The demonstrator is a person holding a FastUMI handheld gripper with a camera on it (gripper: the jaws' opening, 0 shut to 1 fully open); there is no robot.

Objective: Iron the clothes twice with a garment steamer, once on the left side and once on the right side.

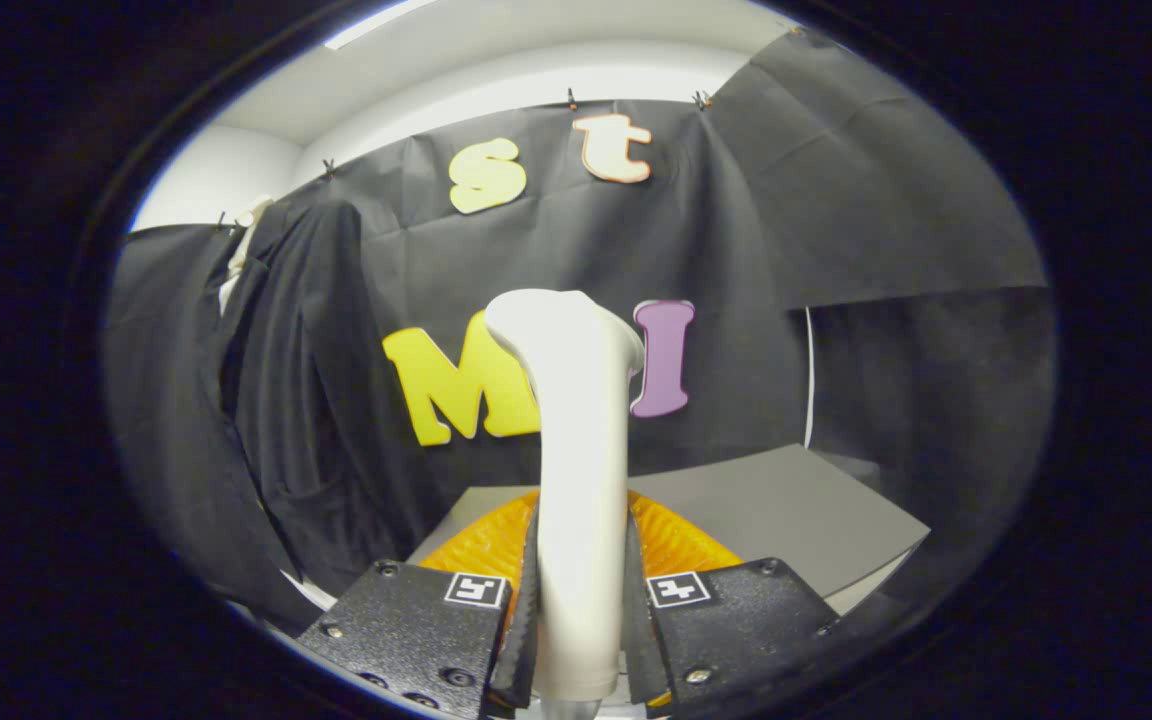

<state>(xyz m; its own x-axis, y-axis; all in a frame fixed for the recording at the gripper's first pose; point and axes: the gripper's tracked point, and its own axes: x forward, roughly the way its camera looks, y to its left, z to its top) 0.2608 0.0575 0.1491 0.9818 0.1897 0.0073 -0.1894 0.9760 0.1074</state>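
A white garment steamer (576, 450) stands upright between my fingers, its handle pressed from both sides and its head rising well beyond them. My gripper (579, 610) is shut on that handle. A dark garment (306, 400) hangs to the left against the booth wall, on a pale hanger near its top. The steamer head is apart from the garment, to its right.
An orange ribbed plate (676, 545) lies on the grey table (796, 510) just beyond my fingers, behind the steamer. A thin white cord (810, 380) runs down the wall at the right. Black cloth closes the booth behind and to both sides.
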